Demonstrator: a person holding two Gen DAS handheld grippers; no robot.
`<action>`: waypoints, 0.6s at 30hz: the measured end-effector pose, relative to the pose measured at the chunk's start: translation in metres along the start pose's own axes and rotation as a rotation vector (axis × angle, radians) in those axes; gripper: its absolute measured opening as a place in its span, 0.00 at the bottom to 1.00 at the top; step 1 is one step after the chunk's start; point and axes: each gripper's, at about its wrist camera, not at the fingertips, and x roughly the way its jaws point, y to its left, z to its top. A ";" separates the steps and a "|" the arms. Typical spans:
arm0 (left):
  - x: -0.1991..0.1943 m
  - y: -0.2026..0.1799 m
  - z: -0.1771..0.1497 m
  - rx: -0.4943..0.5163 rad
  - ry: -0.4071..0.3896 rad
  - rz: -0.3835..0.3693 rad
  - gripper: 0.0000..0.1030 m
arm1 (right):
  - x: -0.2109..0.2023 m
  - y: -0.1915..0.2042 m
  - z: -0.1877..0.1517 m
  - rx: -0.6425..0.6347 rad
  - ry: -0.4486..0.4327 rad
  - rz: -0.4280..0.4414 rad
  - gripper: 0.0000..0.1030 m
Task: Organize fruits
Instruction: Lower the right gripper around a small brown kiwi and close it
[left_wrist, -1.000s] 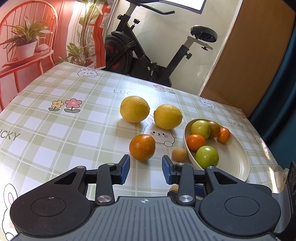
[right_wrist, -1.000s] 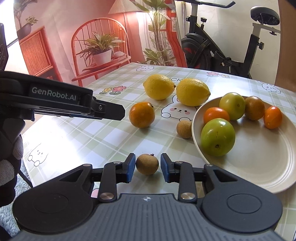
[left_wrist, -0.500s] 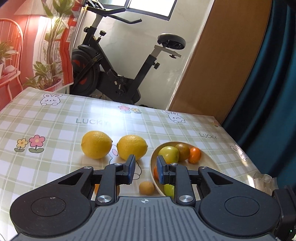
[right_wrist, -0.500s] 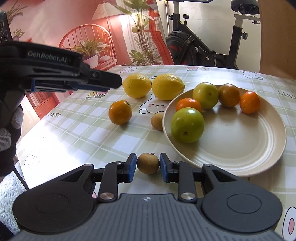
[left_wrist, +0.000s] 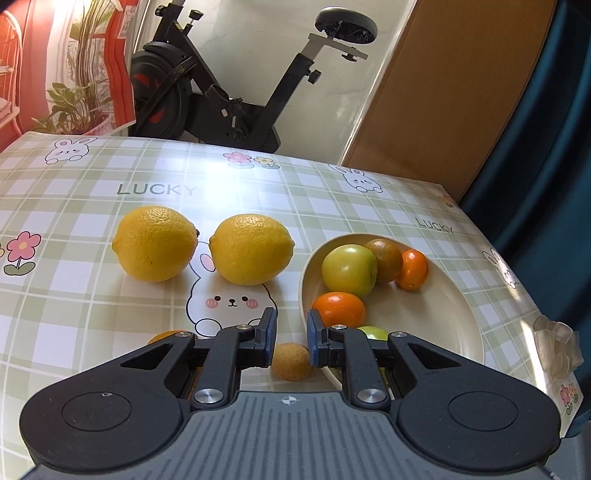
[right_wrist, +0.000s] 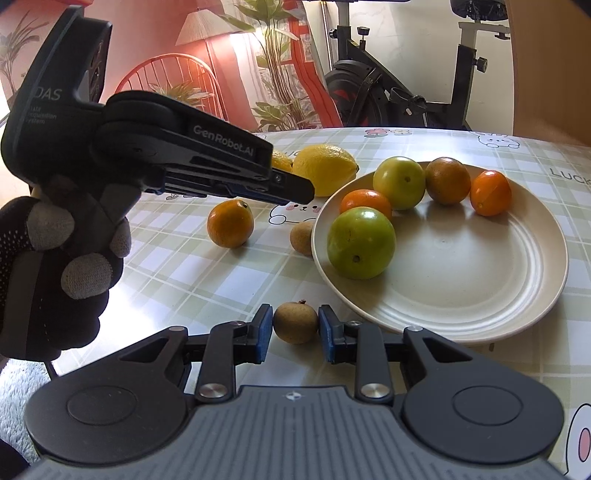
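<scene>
My right gripper (right_wrist: 295, 328) is shut on a small brown longan (right_wrist: 295, 323), low over the table just before the front rim of the cream plate (right_wrist: 480, 325). The plate holds two green fruits (right_wrist: 360, 247), two small oranges (right_wrist: 491, 192) and a brownish fruit (right_wrist: 447, 181). My left gripper (left_wrist: 290, 326) is shut with nothing between its pads and hangs above the table. Under it lies a second longan (left_wrist: 291, 362), beside the plate (left_wrist: 461, 332). Two lemons (left_wrist: 155, 243) and a loose orange (right_wrist: 231, 223) lie left of the plate.
A gloved hand (right_wrist: 55, 258) holds the left gripper (right_wrist: 295, 192) above the orange and lemons. Beyond the table stand an exercise bike (left_wrist: 229, 107) and a wooden door (left_wrist: 443, 92). The table's right edge meets a blue curtain (left_wrist: 554, 147).
The left gripper's jaws have drawn together on nothing, and it has moved to the right, toward the plate. The right gripper still grips the longan, with the plate now closer.
</scene>
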 end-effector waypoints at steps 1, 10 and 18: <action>0.003 0.002 0.000 -0.013 0.004 0.005 0.18 | 0.000 0.000 0.000 0.000 -0.001 0.001 0.28; 0.008 0.000 -0.003 0.002 0.024 0.034 0.18 | 0.001 -0.003 0.000 0.009 -0.006 0.006 0.28; -0.008 -0.004 -0.020 0.058 0.060 0.011 0.18 | 0.001 -0.003 0.000 0.010 -0.005 0.003 0.28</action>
